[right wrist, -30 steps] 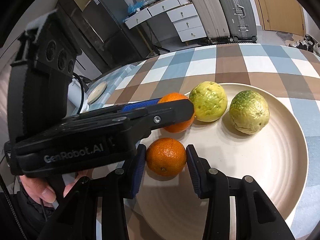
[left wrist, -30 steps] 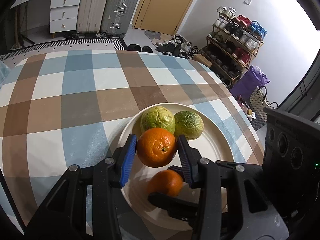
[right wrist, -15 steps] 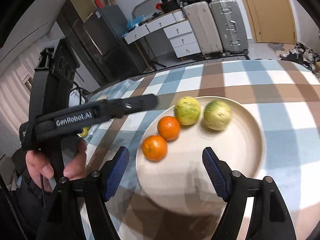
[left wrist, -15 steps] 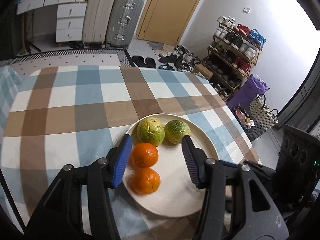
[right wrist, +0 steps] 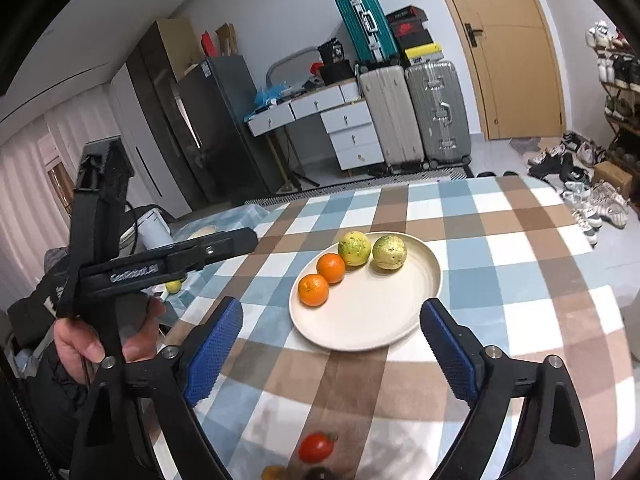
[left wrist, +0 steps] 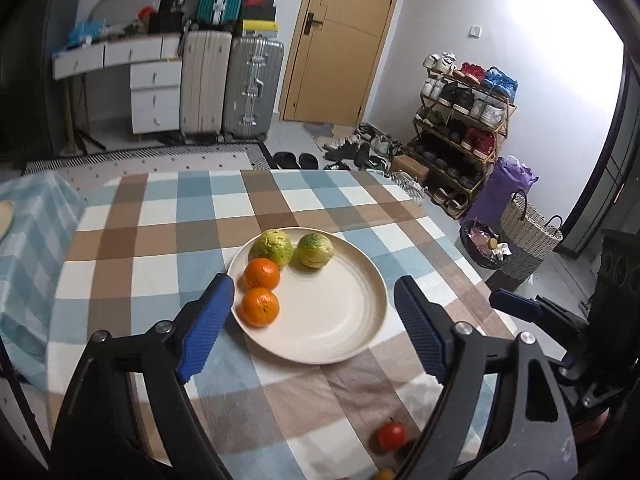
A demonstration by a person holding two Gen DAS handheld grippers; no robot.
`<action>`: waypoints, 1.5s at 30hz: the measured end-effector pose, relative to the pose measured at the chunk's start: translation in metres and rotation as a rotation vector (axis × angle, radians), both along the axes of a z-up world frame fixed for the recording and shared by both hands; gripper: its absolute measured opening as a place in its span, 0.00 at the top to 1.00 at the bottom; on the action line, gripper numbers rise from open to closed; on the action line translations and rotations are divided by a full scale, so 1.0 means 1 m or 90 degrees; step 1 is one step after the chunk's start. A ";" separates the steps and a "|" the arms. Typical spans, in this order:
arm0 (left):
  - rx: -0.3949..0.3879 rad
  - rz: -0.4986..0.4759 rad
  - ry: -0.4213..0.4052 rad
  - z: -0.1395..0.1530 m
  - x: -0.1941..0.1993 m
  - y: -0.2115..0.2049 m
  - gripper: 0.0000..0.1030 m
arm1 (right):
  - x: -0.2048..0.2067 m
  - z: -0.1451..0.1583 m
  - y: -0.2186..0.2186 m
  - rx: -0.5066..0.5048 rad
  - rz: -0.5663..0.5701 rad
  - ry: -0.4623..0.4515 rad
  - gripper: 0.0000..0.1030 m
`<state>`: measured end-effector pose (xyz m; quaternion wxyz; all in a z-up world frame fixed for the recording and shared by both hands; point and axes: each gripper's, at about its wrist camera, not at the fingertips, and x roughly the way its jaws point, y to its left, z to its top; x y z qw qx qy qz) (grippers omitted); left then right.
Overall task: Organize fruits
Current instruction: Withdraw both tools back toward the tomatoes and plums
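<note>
A cream plate [left wrist: 340, 320] [right wrist: 380, 320] sits on the checked tablecloth. On it lie two oranges [left wrist: 260, 306] [right wrist: 313, 289] in a row and two green-yellow fruits [left wrist: 272, 247] [right wrist: 354, 248] behind them. My left gripper [left wrist: 312, 324] is open and empty, held back above the plate's near side. My right gripper [right wrist: 330, 348] is open and empty, also back from the plate. A red tomato [left wrist: 390, 435] [right wrist: 316, 447] lies on the cloth near the front edge, with a small yellow fruit [right wrist: 274, 472] and a dark one beside it.
The table's right edge drops to the floor with baskets [left wrist: 528, 228] and a shoe rack [left wrist: 464, 120]. The left gripper's body and the hand holding it [right wrist: 120, 280] fill the left of the right wrist view. Suitcases [left wrist: 228, 88] and a desk stand at the far wall.
Both grippers let go of their oranges on the plate, opened wide, and pulled back and up. The tomato and small fruits at the front have come into view.
</note>
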<state>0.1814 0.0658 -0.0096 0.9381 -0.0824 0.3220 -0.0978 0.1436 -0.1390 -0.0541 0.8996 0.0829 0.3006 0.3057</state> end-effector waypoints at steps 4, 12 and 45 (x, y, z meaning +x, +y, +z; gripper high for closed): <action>-0.004 0.016 0.010 0.004 -0.035 -0.010 0.14 | -0.026 0.003 -0.007 -0.001 -0.004 -0.016 0.06; 0.026 0.035 -0.003 -0.001 -0.101 -0.026 0.01 | -0.068 0.002 -0.026 0.002 -0.015 -0.032 0.02; -0.006 0.090 0.077 -0.091 -0.153 -0.019 0.01 | -0.136 -0.097 -0.012 -0.045 0.037 0.107 0.00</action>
